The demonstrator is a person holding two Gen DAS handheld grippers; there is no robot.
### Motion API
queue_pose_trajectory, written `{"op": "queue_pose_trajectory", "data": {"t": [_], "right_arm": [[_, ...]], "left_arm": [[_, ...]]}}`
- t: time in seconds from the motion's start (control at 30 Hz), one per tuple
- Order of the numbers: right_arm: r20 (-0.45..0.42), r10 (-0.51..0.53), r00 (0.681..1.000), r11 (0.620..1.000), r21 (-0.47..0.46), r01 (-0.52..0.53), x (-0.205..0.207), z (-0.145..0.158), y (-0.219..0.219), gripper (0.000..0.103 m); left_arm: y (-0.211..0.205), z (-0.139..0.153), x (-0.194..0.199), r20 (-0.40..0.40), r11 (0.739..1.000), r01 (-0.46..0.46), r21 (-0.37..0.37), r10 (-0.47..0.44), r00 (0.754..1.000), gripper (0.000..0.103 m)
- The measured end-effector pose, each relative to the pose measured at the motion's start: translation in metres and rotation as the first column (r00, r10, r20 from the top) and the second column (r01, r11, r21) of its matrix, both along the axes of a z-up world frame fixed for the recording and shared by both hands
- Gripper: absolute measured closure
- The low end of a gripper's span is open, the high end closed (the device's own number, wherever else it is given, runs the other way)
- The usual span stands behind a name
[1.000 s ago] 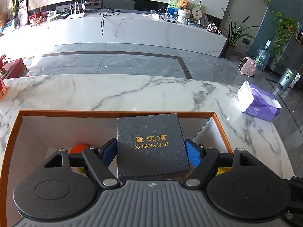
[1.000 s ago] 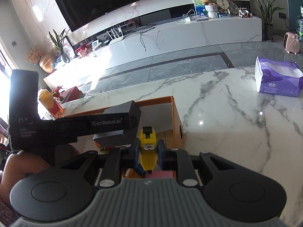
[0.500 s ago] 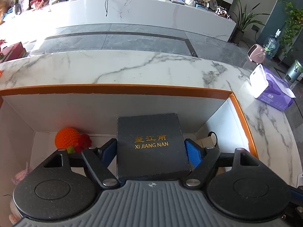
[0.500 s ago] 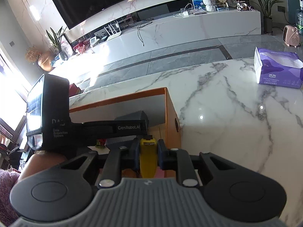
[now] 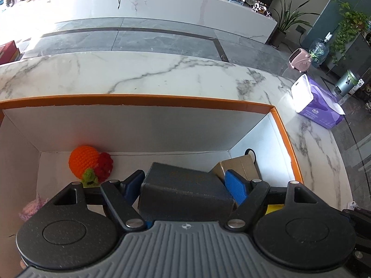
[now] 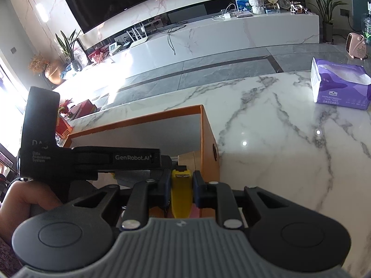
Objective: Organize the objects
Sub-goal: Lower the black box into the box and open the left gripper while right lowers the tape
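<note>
Marble counter (image 5: 162, 74) carries the orange-rimmed box (image 5: 281, 129). Left gripper (image 5: 185, 183), inside it, clamps the dark case (image 5: 185, 192), tilted nose-down. Right gripper (image 6: 182, 185) pinches a yellow item (image 6: 181, 199) at the box's wall. Risk: the case wedges on the cardboard carton (image 5: 241, 164) just ahead-right and lands askew.
</note>
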State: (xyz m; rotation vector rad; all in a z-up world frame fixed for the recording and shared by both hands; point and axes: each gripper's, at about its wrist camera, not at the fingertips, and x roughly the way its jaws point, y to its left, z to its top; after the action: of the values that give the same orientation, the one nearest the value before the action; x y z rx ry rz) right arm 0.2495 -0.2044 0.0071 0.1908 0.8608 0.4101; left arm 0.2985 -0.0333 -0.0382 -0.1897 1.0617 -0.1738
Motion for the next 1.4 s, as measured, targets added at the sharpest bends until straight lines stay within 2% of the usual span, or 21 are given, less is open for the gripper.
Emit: {"op": "queue_pose_trajectory", "data": {"t": [0.17, 0.33, 0.43, 0.5, 0.53, 0.6, 0.7, 0.8, 1.1, 1.2, 1.27, 1.4], "right_arm": [[0.004, -0.003, 1.0, 1.0, -0.002, 0.003, -0.001, 0.001, 0.0, 0.082], [0.007, -0.002, 1.0, 1.0, -0.005, 0.002, -0.002, 0.003, 0.002, 0.082], [0.008, -0.001, 1.0, 1.0, -0.008, 0.001, -0.002, 0.003, 0.003, 0.082], [0.009, 0.0, 1.0, 1.0, -0.008, 0.0, -0.003, 0.004, 0.004, 0.082], [0.009, 0.002, 1.0, 1.0, -0.008, -0.002, -0.003, 0.004, 0.005, 0.082], [0.01, 0.005, 1.0, 1.0, -0.011, -0.005, -0.004, 0.005, 0.006, 0.082], [0.011, 0.009, 1.0, 1.0, -0.015, -0.009, -0.005, 0.006, 0.007, 0.082], [0.011, 0.005, 1.0, 1.0, -0.021, -0.004, -0.005, 0.005, 0.006, 0.082], [-0.011, -0.001, 1.0, 1.0, -0.025, 0.001, -0.001, -0.003, 0.006, 0.082], [-0.02, -0.002, 1.0, 1.0, -0.015, 0.002, 0.001, -0.005, 0.005, 0.082], [-0.019, -0.001, 1.0, 1.0, -0.013, 0.001, 0.001, -0.005, 0.004, 0.082], [-0.014, 0.007, 1.0, 1.0, -0.007, -0.007, 0.003, -0.002, 0.005, 0.082]], "left_arm": [[0.003, 0.011, -0.005, 0.008, 0.999, 0.041, 0.006, -0.041, 0.999, 0.012], [0.005, 0.015, -0.015, -0.028, 0.995, 0.097, 0.031, -0.096, 0.995, 0.024], [0.002, 0.012, -0.022, -0.057, 0.988, 0.137, 0.071, -0.133, 0.989, 0.032], [0.0, 0.007, -0.024, -0.079, 0.984, 0.155, 0.084, -0.149, 0.986, 0.048], [0.001, 0.004, -0.024, -0.085, 0.984, 0.155, 0.083, -0.148, 0.985, 0.049], [0.002, 0.001, -0.023, -0.092, 0.986, 0.153, 0.06, -0.147, 0.985, 0.054], [0.005, -0.003, -0.022, -0.111, 0.988, 0.157, 0.012, -0.155, 0.982, 0.067], [0.005, -0.002, -0.023, -0.118, 0.984, 0.176, 0.008, -0.174, 0.978, 0.073], [0.0, 0.002, -0.031, -0.153, 0.972, 0.234, 0.037, -0.225, 0.962, 0.073], [0.004, 0.002, -0.029, -0.163, 0.974, 0.226, 0.014, -0.221, 0.962, 0.073], [0.007, 0.004, -0.027, -0.15, 0.975, 0.224, 0.0, -0.222, 0.963, 0.074], [0.009, 0.015, -0.024, -0.072, 0.974, 0.225, -0.007, -0.224, 0.972, 0.074]]}}
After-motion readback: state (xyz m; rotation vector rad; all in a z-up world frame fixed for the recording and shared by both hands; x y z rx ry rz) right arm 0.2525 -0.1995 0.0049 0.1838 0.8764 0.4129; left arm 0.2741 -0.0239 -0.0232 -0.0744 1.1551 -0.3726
